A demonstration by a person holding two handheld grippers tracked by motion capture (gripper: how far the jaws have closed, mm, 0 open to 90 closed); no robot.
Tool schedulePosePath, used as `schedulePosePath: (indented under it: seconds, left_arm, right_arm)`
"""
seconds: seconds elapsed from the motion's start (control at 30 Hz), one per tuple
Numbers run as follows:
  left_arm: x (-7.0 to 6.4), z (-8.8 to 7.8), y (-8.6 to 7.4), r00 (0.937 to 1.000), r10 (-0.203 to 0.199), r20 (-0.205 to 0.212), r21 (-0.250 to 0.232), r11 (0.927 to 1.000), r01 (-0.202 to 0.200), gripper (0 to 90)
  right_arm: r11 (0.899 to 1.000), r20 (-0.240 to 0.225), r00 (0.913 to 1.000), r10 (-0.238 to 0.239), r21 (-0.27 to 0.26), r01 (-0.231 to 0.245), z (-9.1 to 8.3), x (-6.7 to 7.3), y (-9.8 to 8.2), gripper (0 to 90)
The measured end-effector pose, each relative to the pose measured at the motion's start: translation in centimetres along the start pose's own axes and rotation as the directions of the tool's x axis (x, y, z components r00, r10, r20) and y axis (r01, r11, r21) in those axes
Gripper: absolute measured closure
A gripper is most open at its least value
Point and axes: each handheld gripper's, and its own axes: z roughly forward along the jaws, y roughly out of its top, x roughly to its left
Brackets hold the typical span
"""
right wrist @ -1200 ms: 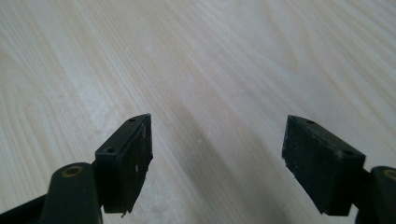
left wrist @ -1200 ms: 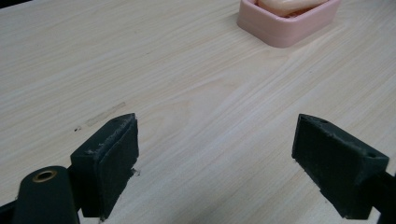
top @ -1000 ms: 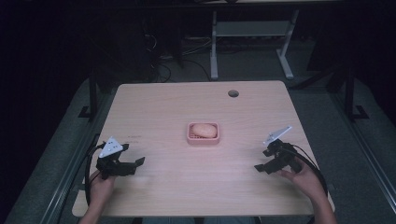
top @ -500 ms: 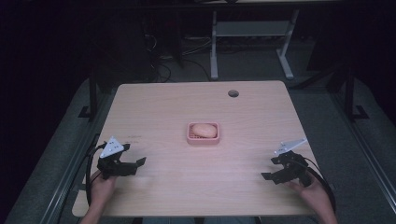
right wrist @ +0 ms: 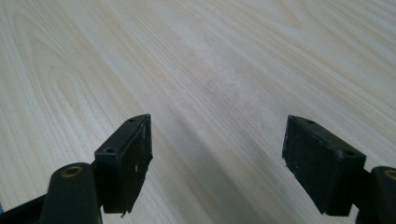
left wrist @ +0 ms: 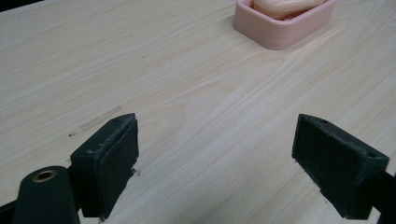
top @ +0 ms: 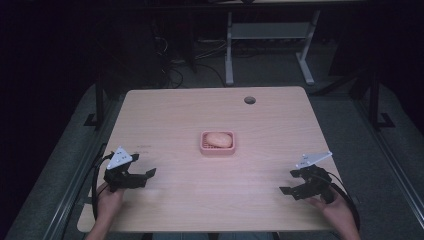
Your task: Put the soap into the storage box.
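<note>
Both pairs of jaws are standing wide apart with nothing between them, only bare pale wood showing in the gap. The left gripper is hovering low over the near left part of the light wooden counter, its two black pads parted and pointing toward the middle. Ahead of those jaws and off to their right side, well apart from them, is sitting the small pink rectangular plastic dish, and in it is lying the pale peach oval bar of soap. In the high view the same dish is resting at the centre of the counter, with the soap inside its rim.

The right gripper is waiting over the near right corner, jaws just as spread, facing inward; in front of them the right gripper view is giving plain wood grain.

My read: the soap in its dish is the thing being gone for, and neither hand is near it yet. To do it well, the person should be bringing one gripper in from its own side, keeping the pads wide until they are straddling the short sides of the bar above the rim. The soap looks smooth and rounded, so it is likely to slip; closing low on its widest part and gently should help. The other gripper could be steadying the dish wall so it is not sliding on the counter.
</note>
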Motion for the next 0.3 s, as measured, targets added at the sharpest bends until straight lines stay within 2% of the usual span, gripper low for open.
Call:
schedulePosePath:
  seconds: [0.3]
  left_arm:
    - [-0.01, 0.04, 0.01, 1.0000, 0.008, -0.001, 0.006, 0.9999, -0.008, 14.3]
  right_arm:
    - [1.000, -0.010, 0.9999, 0.007, 0.000, -0.007, 0.11, -0.09, -0.15, 23.9]
